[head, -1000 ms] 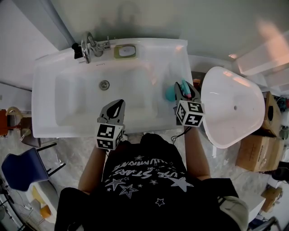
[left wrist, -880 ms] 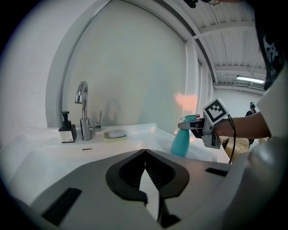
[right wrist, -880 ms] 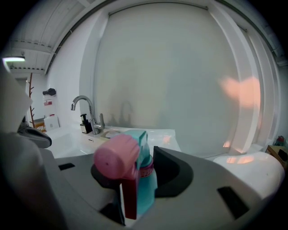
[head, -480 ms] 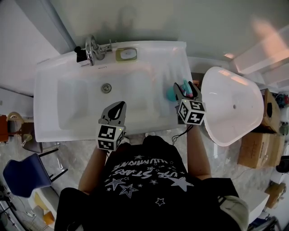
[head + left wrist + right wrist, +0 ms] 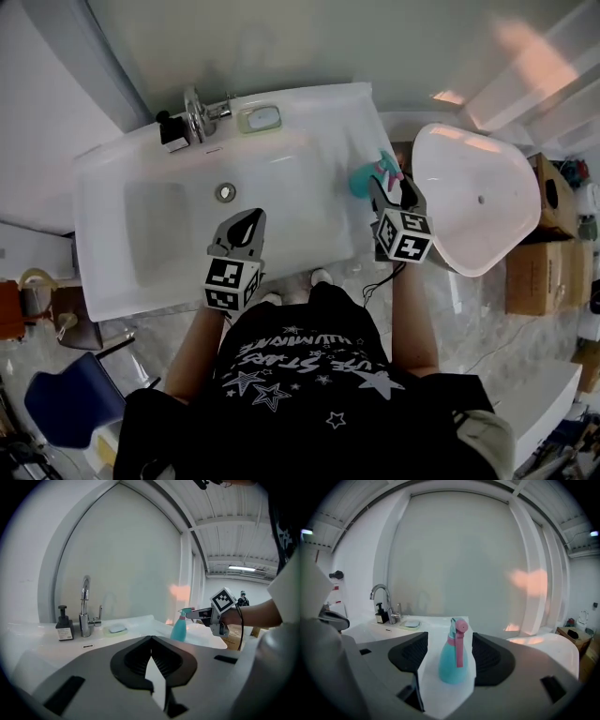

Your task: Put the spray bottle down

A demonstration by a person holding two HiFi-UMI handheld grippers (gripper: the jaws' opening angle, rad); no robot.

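Spray bottle [image 5: 453, 660] is stood upright on the right rim of the sink [image 5: 309, 98], dead ahead btwn the jaws of the right gripper [image 5: 392, 190], just opened wide w/ pads clear, so a straight pull-back is judged enough; left gripper [image 5: 242, 228], jaws together on nothing, is seen well apart.

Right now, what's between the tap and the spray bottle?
A soap dish, on the back edge of the sink near the tap; the rest up to the spray bottle is bare. The left gripper view shows it.
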